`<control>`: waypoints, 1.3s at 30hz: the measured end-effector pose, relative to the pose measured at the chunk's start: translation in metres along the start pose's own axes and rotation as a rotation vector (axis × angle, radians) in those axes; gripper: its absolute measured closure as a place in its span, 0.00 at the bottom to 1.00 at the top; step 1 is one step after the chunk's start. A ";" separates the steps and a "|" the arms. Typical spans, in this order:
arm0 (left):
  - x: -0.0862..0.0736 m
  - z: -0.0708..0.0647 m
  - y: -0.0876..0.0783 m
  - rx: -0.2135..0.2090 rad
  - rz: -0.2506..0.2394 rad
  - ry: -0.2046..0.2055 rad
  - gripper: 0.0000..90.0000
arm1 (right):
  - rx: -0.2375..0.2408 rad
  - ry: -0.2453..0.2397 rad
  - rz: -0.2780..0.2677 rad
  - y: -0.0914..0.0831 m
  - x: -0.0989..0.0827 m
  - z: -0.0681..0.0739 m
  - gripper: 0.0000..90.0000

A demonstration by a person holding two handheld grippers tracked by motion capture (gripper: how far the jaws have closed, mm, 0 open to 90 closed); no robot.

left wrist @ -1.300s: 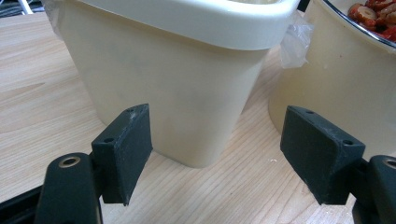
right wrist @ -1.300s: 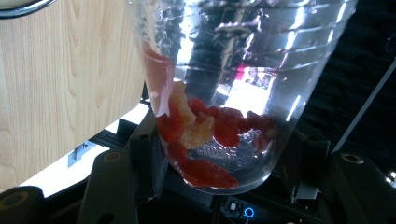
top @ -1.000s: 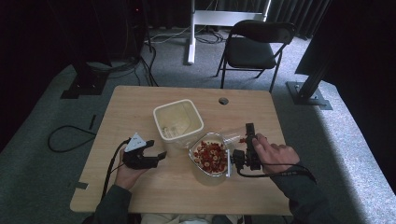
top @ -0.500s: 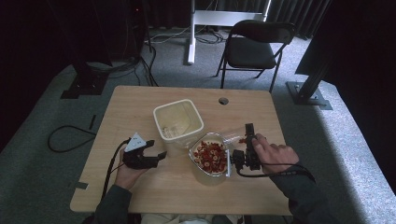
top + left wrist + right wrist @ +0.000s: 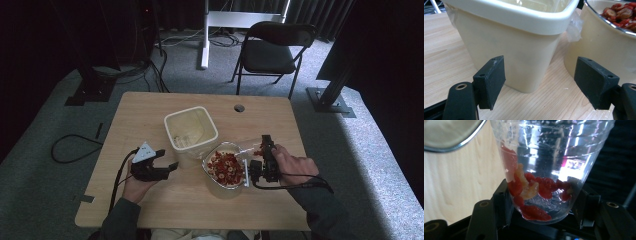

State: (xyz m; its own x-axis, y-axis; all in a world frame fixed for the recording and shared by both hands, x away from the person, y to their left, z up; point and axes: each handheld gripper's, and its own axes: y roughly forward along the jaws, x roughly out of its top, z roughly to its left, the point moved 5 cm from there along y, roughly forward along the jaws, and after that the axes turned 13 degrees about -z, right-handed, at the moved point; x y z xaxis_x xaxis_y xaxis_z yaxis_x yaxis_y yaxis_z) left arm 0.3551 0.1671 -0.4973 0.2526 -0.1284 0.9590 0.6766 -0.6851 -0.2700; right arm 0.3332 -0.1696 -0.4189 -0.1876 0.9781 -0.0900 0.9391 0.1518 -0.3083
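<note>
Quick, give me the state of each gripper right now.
Left gripper: open, holding nothing, jaws pointed at the cream tub.
Right gripper: shut on the clear plastic cup, tipped toward the bowl, red pieces inside.

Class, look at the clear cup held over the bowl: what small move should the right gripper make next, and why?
Probably tip the clear cup a little steeper toward the bowl. The right gripper is shut on the cup's base, and several red pieces cling near its bottom, while the bowl beside it already holds most of them. The left gripper sits open by the cream tub.
</note>
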 end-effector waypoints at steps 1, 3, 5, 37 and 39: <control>0.001 0.000 -0.001 -0.002 -0.003 0.004 0.28 | 0.009 0.038 -0.012 0.000 -0.001 0.001 0.47; 0.004 -0.002 -0.003 -0.004 -0.010 0.008 0.28 | 0.027 0.129 -0.045 0.001 -0.002 0.002 0.47; 0.007 -0.003 -0.004 -0.004 -0.019 0.014 0.28 | 0.053 0.268 -0.084 0.003 -0.006 0.004 0.47; 0.035 -0.019 -0.012 -0.028 -0.090 0.060 0.28 | 0.308 1.408 -0.568 0.022 -0.017 -0.021 0.47; 0.033 -0.017 -0.013 -0.023 -0.087 0.057 0.28 | 0.309 1.410 -0.575 0.024 -0.015 -0.024 0.47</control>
State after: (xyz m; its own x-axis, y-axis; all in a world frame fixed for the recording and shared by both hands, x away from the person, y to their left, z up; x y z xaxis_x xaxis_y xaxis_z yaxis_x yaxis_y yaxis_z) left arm 0.3429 0.1590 -0.4605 0.1528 -0.1079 0.9823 0.6785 -0.7113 -0.1837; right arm 0.3658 -0.1774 -0.4022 0.0904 0.1652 0.9821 0.7111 0.6797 -0.1798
